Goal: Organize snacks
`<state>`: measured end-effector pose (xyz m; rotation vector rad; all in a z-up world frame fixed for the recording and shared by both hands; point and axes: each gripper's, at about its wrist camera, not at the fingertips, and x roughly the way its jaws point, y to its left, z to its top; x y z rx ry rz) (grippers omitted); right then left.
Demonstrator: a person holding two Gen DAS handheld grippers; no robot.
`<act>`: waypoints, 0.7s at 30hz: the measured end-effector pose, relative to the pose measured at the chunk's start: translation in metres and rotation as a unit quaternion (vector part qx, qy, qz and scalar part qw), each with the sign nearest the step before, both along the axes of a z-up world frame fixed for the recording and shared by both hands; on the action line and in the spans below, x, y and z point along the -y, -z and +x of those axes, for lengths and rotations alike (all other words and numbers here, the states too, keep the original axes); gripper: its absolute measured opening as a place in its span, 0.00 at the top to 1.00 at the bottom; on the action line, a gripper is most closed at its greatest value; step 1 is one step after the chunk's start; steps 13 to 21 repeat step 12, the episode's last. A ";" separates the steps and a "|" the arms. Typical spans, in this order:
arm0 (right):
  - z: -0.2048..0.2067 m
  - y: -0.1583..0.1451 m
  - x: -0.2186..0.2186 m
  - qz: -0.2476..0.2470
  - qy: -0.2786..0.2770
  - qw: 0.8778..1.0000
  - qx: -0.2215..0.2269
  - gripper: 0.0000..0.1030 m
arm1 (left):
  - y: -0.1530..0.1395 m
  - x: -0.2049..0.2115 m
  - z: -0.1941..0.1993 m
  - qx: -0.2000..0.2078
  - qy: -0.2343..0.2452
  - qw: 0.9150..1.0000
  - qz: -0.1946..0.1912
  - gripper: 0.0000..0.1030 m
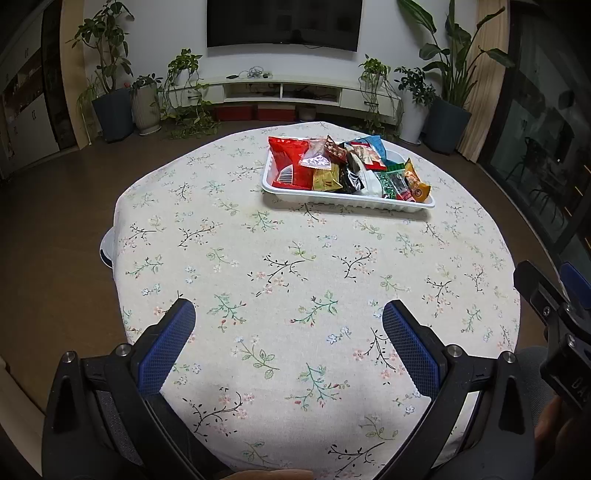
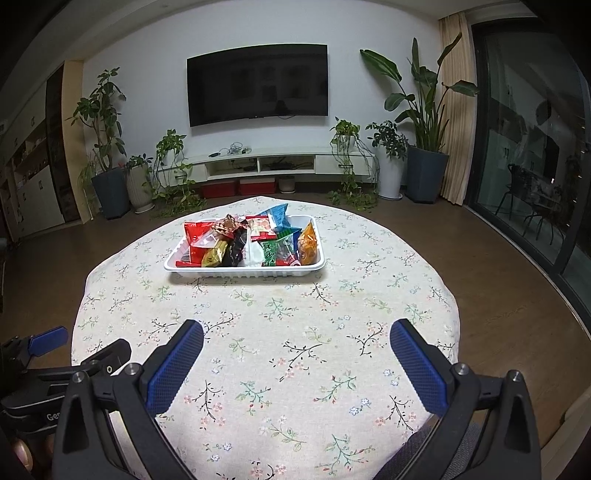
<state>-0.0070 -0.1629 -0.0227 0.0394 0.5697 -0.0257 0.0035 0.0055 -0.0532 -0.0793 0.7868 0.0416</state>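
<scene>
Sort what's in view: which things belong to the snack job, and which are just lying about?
Job:
white tray
snack packets piled in it
left gripper, open
right gripper, open

Lying about:
floral tablecloth
wall TV
potted plants
TV cabinet

Home living room: wall TV (image 2: 257,84), media console (image 2: 266,162), potted plants (image 2: 424,110).

My left wrist camera sits low at the table's (image 1: 295,258) near edge, facing across toward the television (image 1: 284,22) wall. My right wrist camera looks likewise from slightly farther right. Both share the tray (image 2: 243,269), well ahead.
</scene>
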 end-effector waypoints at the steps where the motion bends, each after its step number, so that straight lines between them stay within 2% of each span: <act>1: 0.001 -0.002 0.001 0.000 -0.001 1.000 -0.001 0.00 | 0.000 0.000 0.000 0.000 0.000 1.000 0.001 0.00; 21: 0.004 -0.004 0.007 0.001 -0.006 1.000 -0.013 0.00 | 0.002 -0.001 0.003 0.004 0.003 1.000 0.005 0.00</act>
